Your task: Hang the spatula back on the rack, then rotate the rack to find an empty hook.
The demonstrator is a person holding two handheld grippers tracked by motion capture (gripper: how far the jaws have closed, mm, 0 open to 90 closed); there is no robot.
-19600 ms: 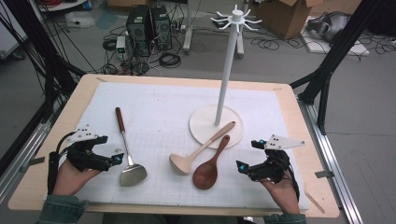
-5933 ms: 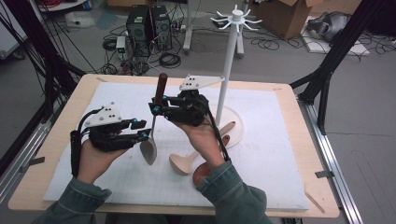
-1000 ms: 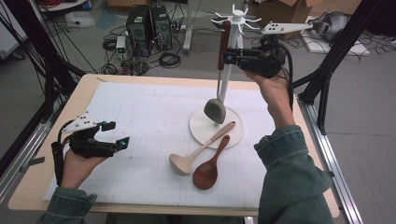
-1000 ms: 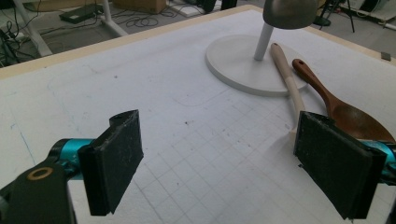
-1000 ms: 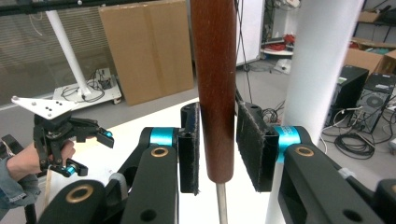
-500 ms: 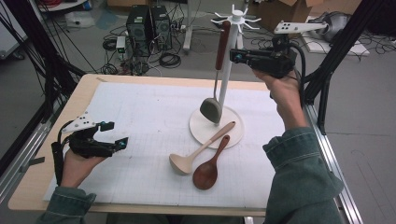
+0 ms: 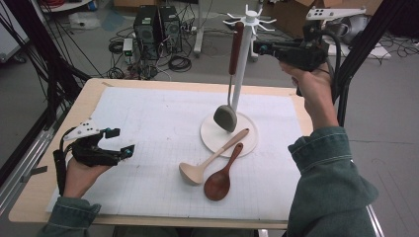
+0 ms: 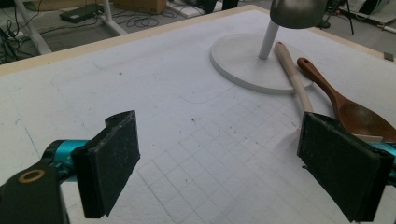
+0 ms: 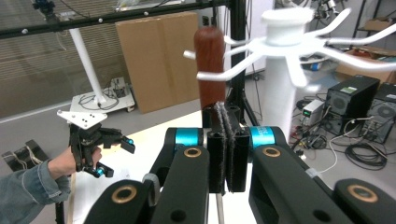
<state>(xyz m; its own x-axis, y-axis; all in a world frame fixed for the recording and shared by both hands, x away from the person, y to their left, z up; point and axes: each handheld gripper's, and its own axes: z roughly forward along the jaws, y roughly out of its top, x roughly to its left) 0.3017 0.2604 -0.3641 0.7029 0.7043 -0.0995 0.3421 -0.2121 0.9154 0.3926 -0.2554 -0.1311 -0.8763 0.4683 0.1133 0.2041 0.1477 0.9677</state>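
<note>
A metal spatula with a brown wooden handle (image 7: 236,44) hangs from a hook of the white rack (image 7: 243,84), its head (image 7: 226,117) just above the round base. My right gripper (image 7: 257,47) is raised to the right of the handle, apart from it. Its jaws have just been closing and are shut (image 9: 225,144) with nothing between them; the handle (image 9: 210,65) hangs beyond them. A pale wooden spoon (image 7: 197,170) and a dark wooden spoon (image 7: 220,182) lie in front of the base. My left gripper (image 7: 121,143) rests open at the table's left, empty (image 8: 219,172).
The white gridded mat (image 7: 158,123) covers the tabletop. The rack's base (image 8: 247,60) and both spoons (image 8: 355,116) lie ahead of the left jaws. Computers, cables and cardboard boxes (image 9: 154,56) stand on the floor beyond the table's far edge.
My right gripper has drawn back to the right and upward from the spatula handle, which stays hanging on the rack. The left gripper has not moved.
</note>
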